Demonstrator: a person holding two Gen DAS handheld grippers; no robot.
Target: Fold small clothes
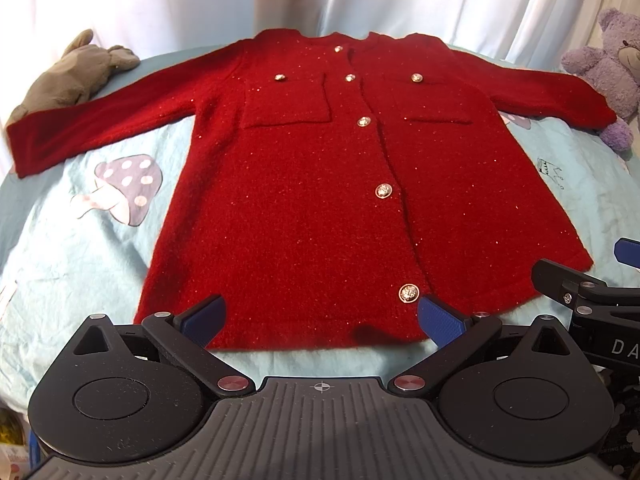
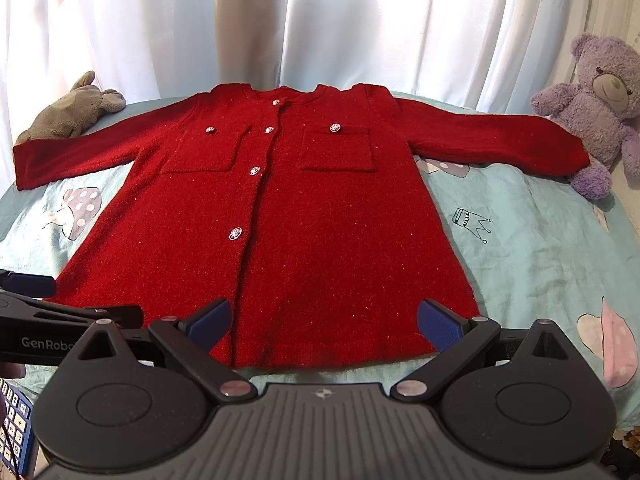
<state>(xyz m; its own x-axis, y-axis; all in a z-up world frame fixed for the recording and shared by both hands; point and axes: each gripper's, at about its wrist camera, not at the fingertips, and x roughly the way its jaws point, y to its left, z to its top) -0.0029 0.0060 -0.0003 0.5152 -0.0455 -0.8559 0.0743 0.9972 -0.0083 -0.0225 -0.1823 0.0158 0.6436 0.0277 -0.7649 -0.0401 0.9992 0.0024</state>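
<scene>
A small red sparkly coat with silver buttons and two chest pockets lies flat, face up, on a light blue bedsheet, sleeves spread to both sides. It also fills the right wrist view. My left gripper is open and empty, just above the hem near the lowest button. My right gripper is open and empty above the hem's right half. The right gripper also shows at the right edge of the left wrist view.
A grey plush toy lies at the far left by the left sleeve. A purple teddy bear sits at the far right by the right cuff. White curtains hang behind. The sheet has mushroom and crown prints.
</scene>
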